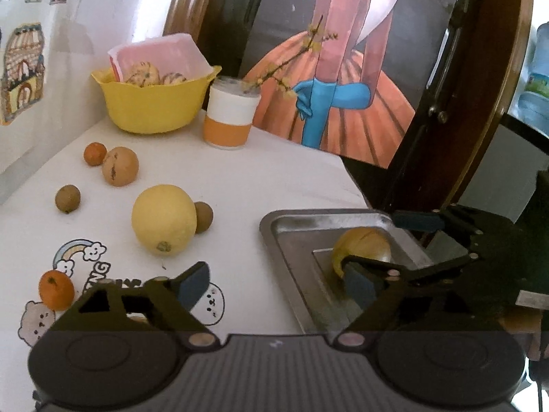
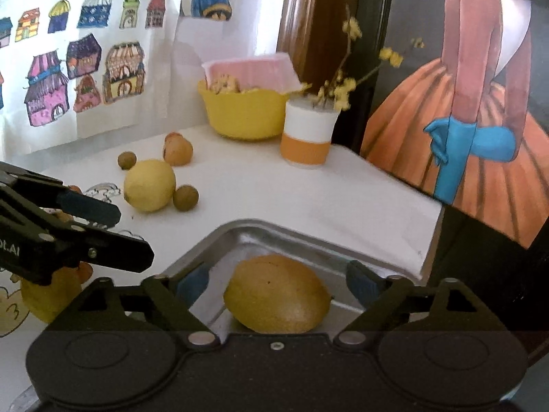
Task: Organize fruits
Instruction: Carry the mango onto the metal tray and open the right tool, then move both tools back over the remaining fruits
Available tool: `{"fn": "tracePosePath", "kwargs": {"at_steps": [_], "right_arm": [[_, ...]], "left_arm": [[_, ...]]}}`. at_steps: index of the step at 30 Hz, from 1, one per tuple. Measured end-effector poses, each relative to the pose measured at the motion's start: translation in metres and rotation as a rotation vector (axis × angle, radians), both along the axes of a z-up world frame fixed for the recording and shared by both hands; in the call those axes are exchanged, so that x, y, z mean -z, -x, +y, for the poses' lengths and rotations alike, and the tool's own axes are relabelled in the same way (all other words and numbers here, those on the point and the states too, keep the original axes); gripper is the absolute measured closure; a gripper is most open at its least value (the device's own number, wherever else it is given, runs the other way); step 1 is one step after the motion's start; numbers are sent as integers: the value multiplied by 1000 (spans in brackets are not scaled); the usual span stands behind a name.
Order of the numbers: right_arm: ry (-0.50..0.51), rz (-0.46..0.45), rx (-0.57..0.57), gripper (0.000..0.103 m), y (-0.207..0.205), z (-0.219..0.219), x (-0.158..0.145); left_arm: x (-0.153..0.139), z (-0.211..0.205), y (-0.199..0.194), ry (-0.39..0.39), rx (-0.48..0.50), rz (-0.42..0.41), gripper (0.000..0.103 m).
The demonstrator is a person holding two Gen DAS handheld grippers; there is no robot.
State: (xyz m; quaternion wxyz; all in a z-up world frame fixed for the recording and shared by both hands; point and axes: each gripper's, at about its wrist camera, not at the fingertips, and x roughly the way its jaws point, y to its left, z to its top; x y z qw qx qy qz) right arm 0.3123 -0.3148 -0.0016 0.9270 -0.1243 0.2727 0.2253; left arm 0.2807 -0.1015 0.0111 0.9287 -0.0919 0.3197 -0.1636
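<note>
In the lower centre of the right wrist view, a yellow-brown fruit (image 2: 277,294) is lying in the metal tray (image 2: 260,231), and the right hand-held gripper (image 2: 278,283) is being held spread around it, with the blue pads apart from its sides. The left hand-held gripper (image 1: 274,285) is also being kept spread and empty, low in its frame over the desk edge of the tray. The fruit is probably firm, fairly light and smooth, so it is best being taken across its narrow middle, gently, because it may roll. More fruits are waiting on the white desk (image 1: 274,171): a large yellow citrus (image 1: 164,219), small brown ones and oranges. A yellow bowl (image 1: 154,103) and a cup (image 1: 229,116) are standing at the upper left, before a painting.
</note>
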Motion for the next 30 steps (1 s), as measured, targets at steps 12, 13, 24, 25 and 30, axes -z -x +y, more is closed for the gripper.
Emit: {"fn": "tracePosePath", "kwargs": {"at_steps": [12,13,24,25,30], "right_arm": [[-44,-31,82,2,38,-20,-6],[-47,-38,77,1,43,-20,-7],[-43,-56,66,1,82,-5,-17],[-45,-62,74,1,85,-5,-17],[-59,-83,99,1,108,-1,-24]], "left_arm": [[-3,4,36,-55,5,-51,1],[-3,5,40,-60,8,-57,1],[-9,31,90,-33,-11,-104,1],[-10,35,94,-26,-16,-104,1],[-14,54,120,-1,-39,-104,1]]}}
